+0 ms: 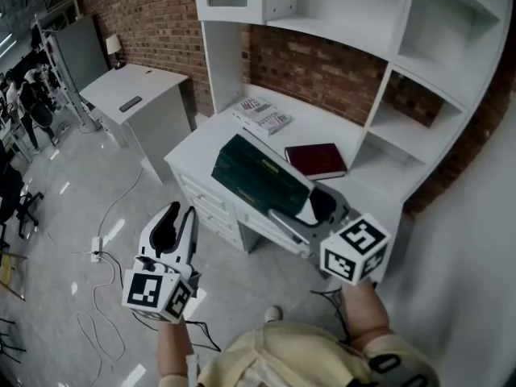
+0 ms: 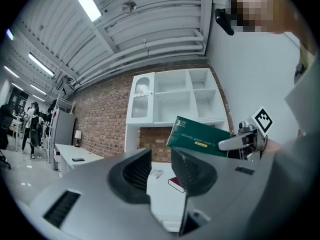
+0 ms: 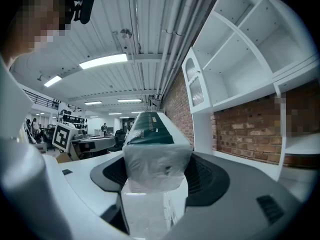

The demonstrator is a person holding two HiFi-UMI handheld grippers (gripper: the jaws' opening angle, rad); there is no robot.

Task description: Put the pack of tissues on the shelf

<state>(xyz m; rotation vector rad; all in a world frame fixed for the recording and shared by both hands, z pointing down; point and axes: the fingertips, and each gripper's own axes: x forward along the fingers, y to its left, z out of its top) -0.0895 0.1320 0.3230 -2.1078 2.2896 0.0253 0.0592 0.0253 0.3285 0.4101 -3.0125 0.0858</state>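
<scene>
**Pack of tissues being held over the desk's front edge**

The pack of tissues (image 1: 262, 180), dark green and wrapped in clear film, is being gripped at its near end by the right gripper (image 1: 316, 210). In the right gripper view the jaws are being kept wide apart, with both pads pressed against the sides of the pack (image 3: 152, 139), which is filling the whole gap between them. The pack is being carried clear of the white desk (image 1: 363, 139), above the desk's front edge, with its long side running along that edge and its far end pointing away from the gripper. No part of it is being rested on the shelf unit (image 1: 451, 47), which is standing on the back of the desk against the brick wall.

The left gripper (image 1: 179, 220) is being held lower and to the left, off the desk's front left corner and over the floor. Its jaws are being kept a little apart, and nothing is being held between them (image 2: 161, 159); through that view the pack (image 2: 197, 136) is being seen well beyond them.

A dark red book (image 1: 316, 160) is lying closed toward the back of the desk, and a printed booklet (image 1: 264, 115) is lying near the back left corner.
</scene>
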